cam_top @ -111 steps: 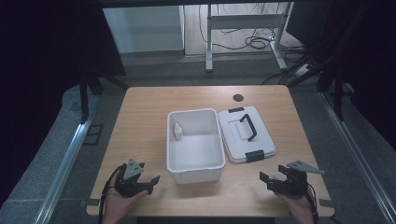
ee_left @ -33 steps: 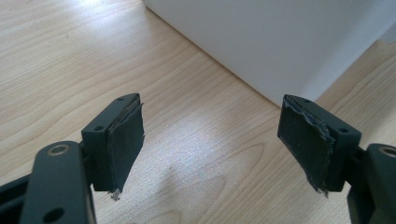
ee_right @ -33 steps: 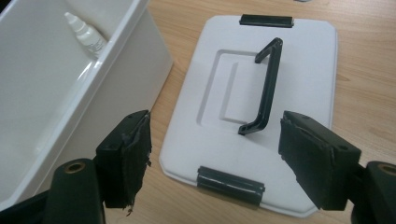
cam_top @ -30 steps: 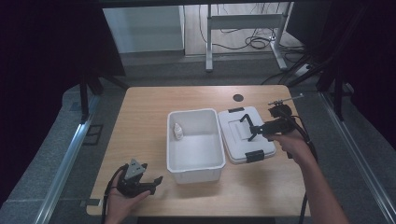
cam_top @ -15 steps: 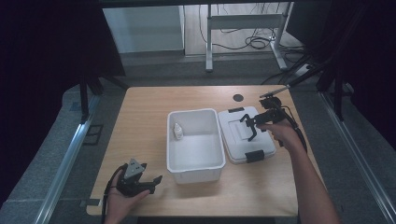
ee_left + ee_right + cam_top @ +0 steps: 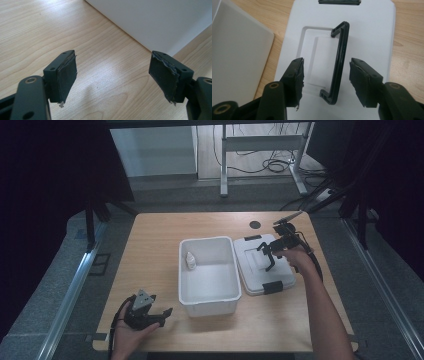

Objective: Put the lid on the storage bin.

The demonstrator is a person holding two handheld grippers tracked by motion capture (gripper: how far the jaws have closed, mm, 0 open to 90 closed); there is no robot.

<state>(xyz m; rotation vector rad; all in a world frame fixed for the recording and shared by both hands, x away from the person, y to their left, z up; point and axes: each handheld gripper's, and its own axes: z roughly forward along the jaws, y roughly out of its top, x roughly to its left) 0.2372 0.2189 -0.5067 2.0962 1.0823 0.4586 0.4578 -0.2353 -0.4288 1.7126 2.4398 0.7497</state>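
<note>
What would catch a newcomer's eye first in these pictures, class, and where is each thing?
The open white bin at the middle of the wooden table stands out first, with a small white bottle inside at its far left corner. Just right of it lies the white lid, and the right gripper hangs over it, jaws open on either side of the lid's black handle. The left gripper rests open at the table's near left edge.

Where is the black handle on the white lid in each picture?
High view: the black handle is right of centre, on the white lid, under the right gripper.
Right gripper view: the handle stands up in the middle, between the open jaws.
Left gripper view: not in it.
Shared landmark: the white bin.
</note>
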